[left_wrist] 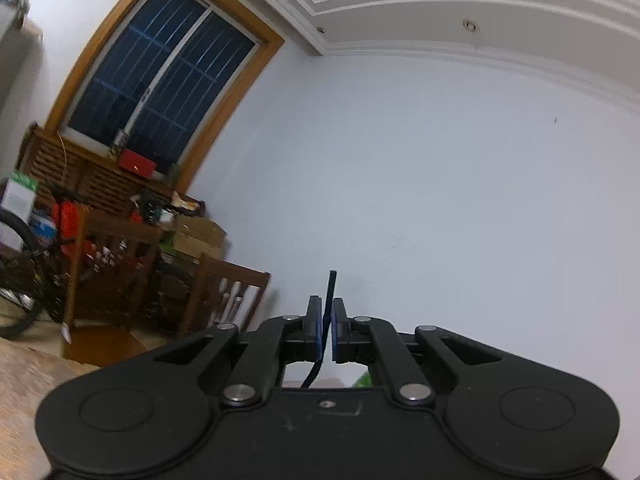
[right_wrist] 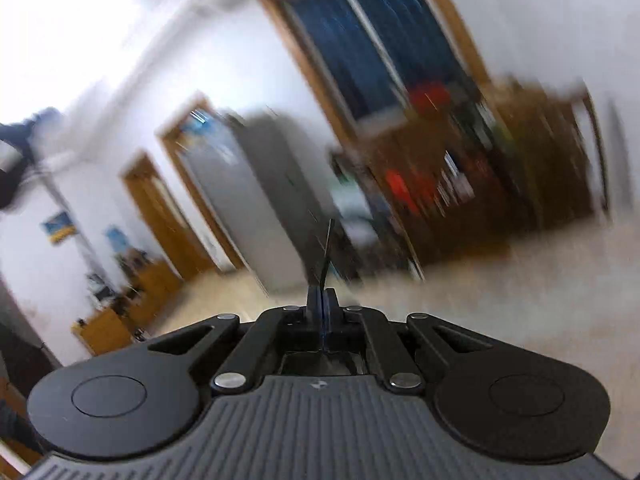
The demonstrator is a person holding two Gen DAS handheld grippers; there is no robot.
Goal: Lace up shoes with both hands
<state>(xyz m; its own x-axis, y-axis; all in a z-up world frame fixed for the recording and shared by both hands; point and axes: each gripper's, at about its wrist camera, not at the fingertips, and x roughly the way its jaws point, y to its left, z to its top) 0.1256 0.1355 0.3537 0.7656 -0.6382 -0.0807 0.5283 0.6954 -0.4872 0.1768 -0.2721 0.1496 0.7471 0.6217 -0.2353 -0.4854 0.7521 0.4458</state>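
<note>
Lace ends pinched in both claws, shoe nowhere in either view. Left claw (left_wrist: 327,322) clenched on a dark lace (left_wrist: 330,292), tip poking up past the pads, rest trailing down beneath, against a pale wall (left_wrist: 440,180). Right claw (right_wrist: 322,314) clamped tight on a second thin lace end (right_wrist: 327,252), heavily blurred room with window (right_wrist: 372,40) behind.

Each camera sits just behind its own gripper and looks forward along the fingers. The left wrist view faces level at a bare wall, with a window (left_wrist: 160,80) far to the left. The right wrist view, blurred and tilted, faces across the room and slightly down toward the floor. Both share that window (right_wrist: 380,40) and the wooden furniture (right_wrist: 540,152) below it.
</note>
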